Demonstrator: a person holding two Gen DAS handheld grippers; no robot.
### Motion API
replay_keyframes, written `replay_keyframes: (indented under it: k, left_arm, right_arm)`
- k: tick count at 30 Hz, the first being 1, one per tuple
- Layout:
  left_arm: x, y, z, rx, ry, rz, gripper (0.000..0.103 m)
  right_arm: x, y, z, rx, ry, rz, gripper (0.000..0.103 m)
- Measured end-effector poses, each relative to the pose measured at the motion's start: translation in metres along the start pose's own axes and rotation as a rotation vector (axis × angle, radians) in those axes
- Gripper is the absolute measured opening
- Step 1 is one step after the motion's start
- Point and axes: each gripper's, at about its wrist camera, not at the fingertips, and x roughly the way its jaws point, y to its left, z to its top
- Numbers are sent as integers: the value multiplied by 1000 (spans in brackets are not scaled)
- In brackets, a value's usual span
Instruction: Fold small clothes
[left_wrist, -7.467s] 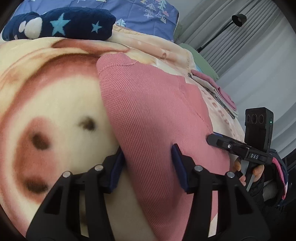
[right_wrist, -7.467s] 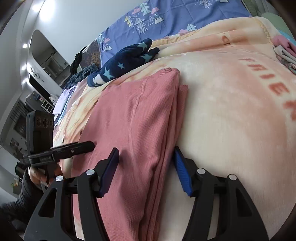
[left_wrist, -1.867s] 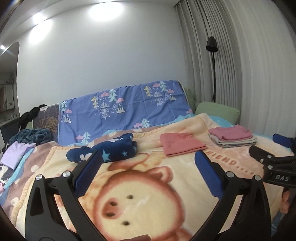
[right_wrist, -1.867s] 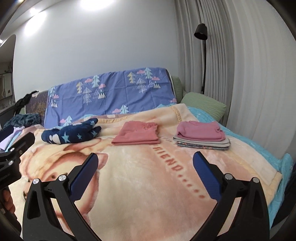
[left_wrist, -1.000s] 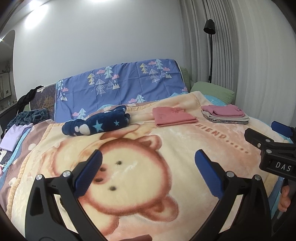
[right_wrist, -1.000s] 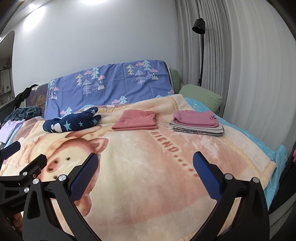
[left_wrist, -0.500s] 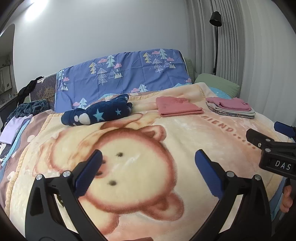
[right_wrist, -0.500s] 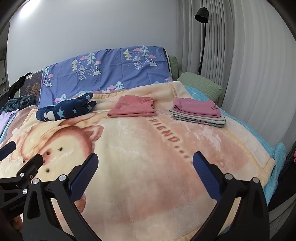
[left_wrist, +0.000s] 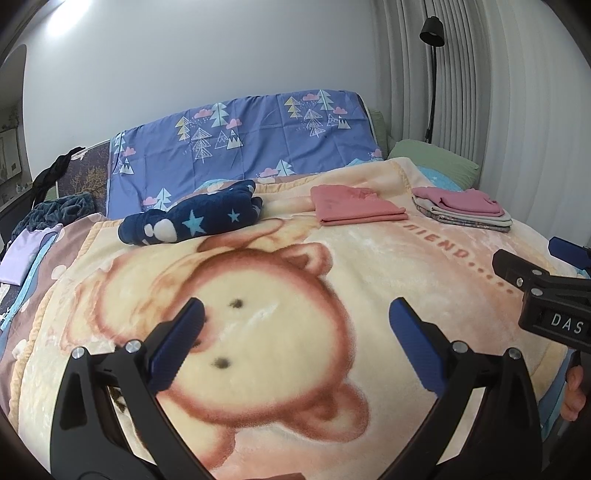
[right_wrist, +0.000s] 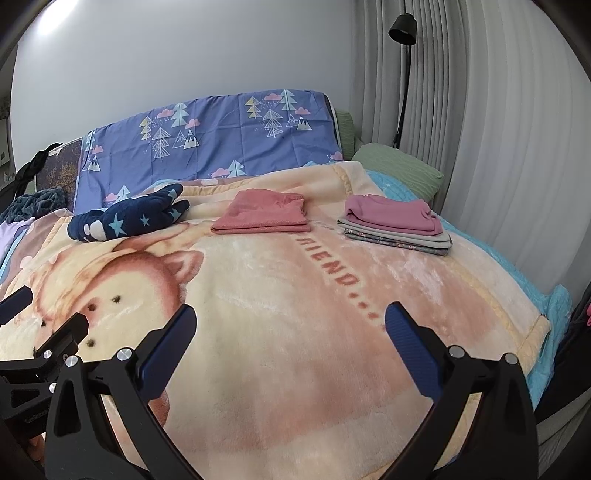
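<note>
A folded salmon-pink garment (left_wrist: 354, 206) (right_wrist: 264, 214) lies flat on the far part of the bear blanket (left_wrist: 280, 317) (right_wrist: 295, 295). To its right is a stack of folded clothes (left_wrist: 463, 208) (right_wrist: 397, 225) with a pink piece on top. A crumpled dark blue star-patterned garment (left_wrist: 192, 219) (right_wrist: 129, 218) lies at the far left. My left gripper (left_wrist: 295, 339) is open and empty over the bear's face. My right gripper (right_wrist: 290, 338) is open and empty above the near blanket, and also shows at the right edge of the left wrist view (left_wrist: 546, 284).
A purple tree-print sheet (left_wrist: 240, 147) covers the headboard. A green pillow (right_wrist: 399, 170) and a black floor lamp (right_wrist: 402, 74) stand at the back right by the curtain. Lilac and dark clothes (left_wrist: 26, 247) lie off the left side. The blanket's right edge (right_wrist: 535, 332) drops off.
Both grippers let go of the pink garment, now folded, opened wide and pulled back from it. In the last second the views tilted down slightly toward the blanket.
</note>
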Motion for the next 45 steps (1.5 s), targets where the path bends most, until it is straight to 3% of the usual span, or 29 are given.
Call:
replay_keyframes:
  k: [45]
  left_arm:
    - [8,4,-6,-12,16,8,101]
  right_arm:
    - [5,9,-6,-16,8,4,102]
